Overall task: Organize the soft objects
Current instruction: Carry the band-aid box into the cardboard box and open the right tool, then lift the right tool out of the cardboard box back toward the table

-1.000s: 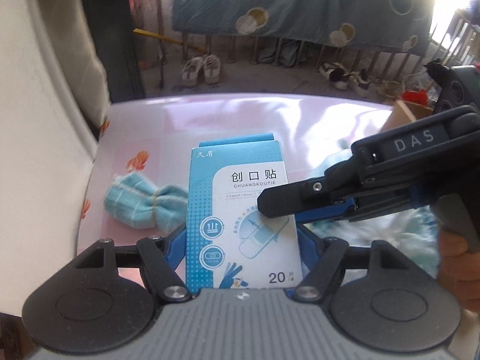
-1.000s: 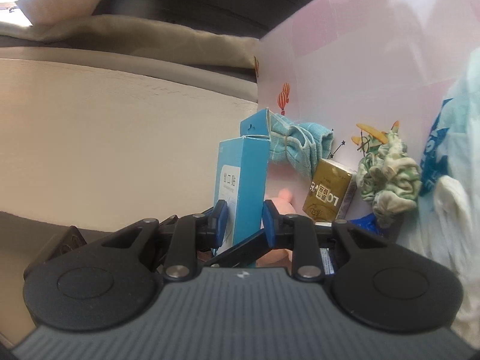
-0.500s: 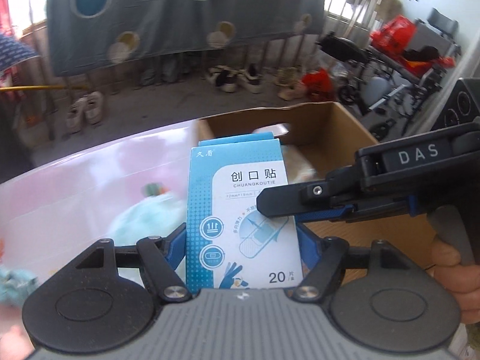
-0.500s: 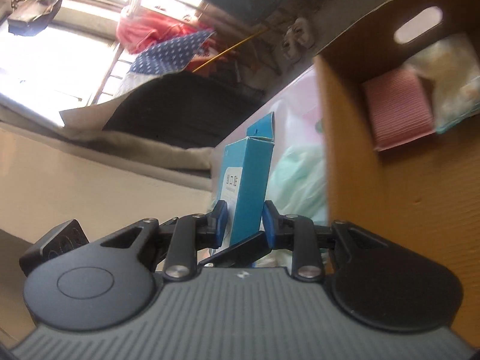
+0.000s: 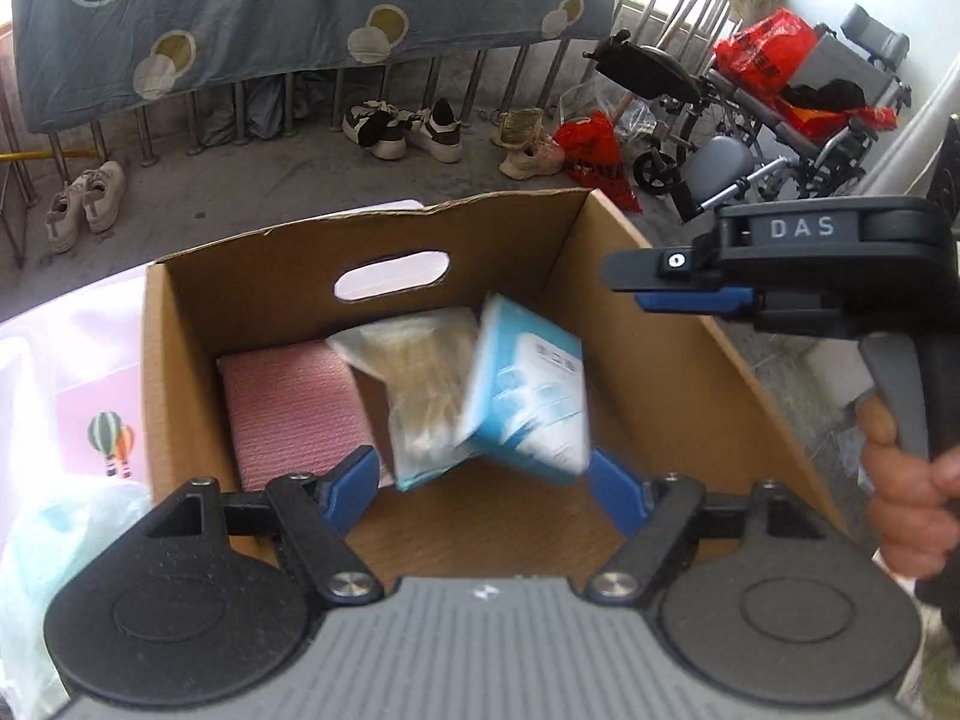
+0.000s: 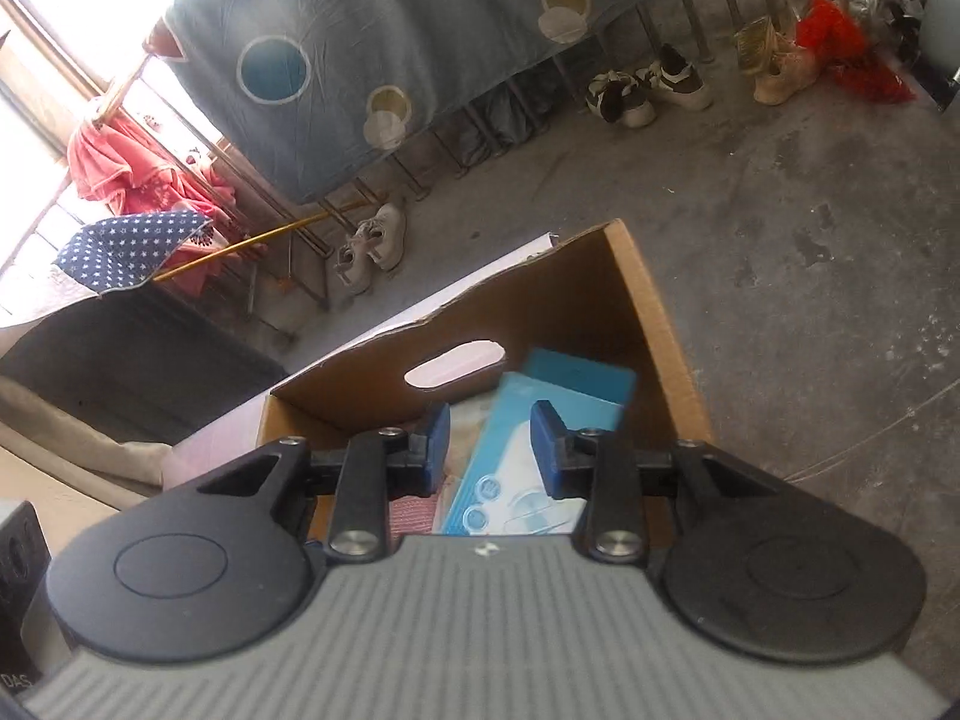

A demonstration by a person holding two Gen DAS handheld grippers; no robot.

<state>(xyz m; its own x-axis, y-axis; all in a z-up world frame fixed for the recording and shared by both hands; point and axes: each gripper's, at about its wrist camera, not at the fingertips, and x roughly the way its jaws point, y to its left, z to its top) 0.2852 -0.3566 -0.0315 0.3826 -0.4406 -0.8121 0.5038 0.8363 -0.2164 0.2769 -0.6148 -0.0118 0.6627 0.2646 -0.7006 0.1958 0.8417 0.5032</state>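
A blue and white band-aid box [image 5: 528,396] lies tilted and blurred inside the brown cardboard box [image 5: 660,360], free of both grippers; it also shows in the right wrist view [image 6: 540,450]. My left gripper [image 5: 483,483] is open and empty above the cardboard box's near side. My right gripper [image 6: 489,447] is open and empty above the cardboard box [image 6: 654,324]; in the left wrist view its body [image 5: 780,267] hangs over the right wall. A pink cloth [image 5: 288,402] and a clear bag of pale material [image 5: 420,372] lie in the box.
The cardboard box stands on a pink table [image 5: 78,372] with a balloon print. A pale blue plastic bag [image 5: 54,540] lies at the left. Beyond are a concrete floor with shoes [image 5: 402,126], a hanging blue sheet [image 5: 300,6] and a wheelchair [image 5: 750,120].
Both grippers opened and let go of the band-aid box, which dropped into the cardboard box. Both grippers now stand over the box's opening.
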